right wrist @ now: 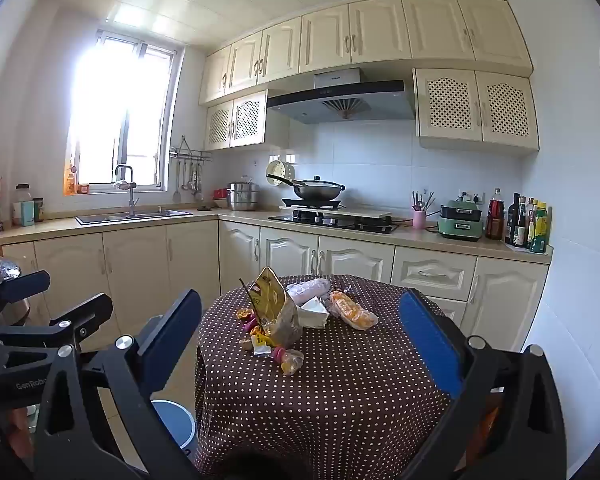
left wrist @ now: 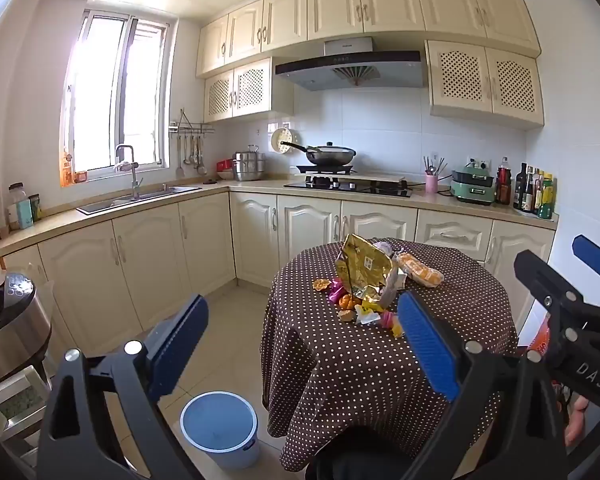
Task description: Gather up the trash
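Both grippers hang low in the foreground, empty. Left gripper (left wrist: pixel 300 344): blue fingers (left wrist: pixel 178 344) spread wide apart, nothing between the pads. Right gripper (right wrist: pixel 300 336): fingers likewise wide apart, gripping nothing.

Lower left of the left wrist view: a pale bucket (left wrist: pixel 220 428) with a blue inside stands on the floor tiles just beside the table; it looks empty.

Centre: a round table (left wrist: pixel 380 368) under a brown cloth with white dots. The trash (left wrist: pixel 360 280) sits in a loose heap on the tabletop: a crumpled gold foil bag (right wrist: pixel 274 304) standing upright, small pink, yellow and orange wrappers scattered at its foot, a white folded paper piece (right wrist: pixel 312 312) behind.

Right of the heap: a clear bag of orange-yellow buns (right wrist: pixel 352 312) lying flat on the cloth.
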Demonstrator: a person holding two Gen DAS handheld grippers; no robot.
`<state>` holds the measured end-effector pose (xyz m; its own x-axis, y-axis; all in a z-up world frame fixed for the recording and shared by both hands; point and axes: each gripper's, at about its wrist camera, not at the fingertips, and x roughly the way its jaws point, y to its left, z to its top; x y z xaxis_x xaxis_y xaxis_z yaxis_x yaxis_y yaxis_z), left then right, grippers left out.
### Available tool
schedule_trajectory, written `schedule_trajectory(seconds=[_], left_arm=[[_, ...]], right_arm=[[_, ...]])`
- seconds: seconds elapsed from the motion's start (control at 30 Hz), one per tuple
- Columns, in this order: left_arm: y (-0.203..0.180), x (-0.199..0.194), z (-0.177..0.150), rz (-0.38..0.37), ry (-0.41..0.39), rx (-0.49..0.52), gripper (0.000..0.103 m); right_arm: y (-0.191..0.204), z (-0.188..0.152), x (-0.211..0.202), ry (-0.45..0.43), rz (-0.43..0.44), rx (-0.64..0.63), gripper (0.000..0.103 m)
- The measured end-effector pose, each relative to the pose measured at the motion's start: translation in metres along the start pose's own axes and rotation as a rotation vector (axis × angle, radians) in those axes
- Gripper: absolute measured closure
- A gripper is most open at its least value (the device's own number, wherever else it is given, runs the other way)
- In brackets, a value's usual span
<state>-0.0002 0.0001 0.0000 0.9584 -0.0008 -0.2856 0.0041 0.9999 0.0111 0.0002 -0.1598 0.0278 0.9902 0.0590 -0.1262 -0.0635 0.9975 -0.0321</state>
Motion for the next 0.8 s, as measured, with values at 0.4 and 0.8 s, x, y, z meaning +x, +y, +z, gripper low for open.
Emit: schedule_trajectory(seconds=[0.4, 0.8], left_arm=[[0.0000, 0.0002, 0.0002, 0.000, 0.004, -0.001, 0.009], [-0.0020, -0.0014, -0.0062, 0.000, 0.004, -0.005, 0.009]], right_arm=[[0.0052, -0.0020, -0.0019, 0.006, 0.005, 0.000, 0.007], [0.0011, -0.0035, 0.0015, 0.013, 0.012, 0.005, 0.007]])
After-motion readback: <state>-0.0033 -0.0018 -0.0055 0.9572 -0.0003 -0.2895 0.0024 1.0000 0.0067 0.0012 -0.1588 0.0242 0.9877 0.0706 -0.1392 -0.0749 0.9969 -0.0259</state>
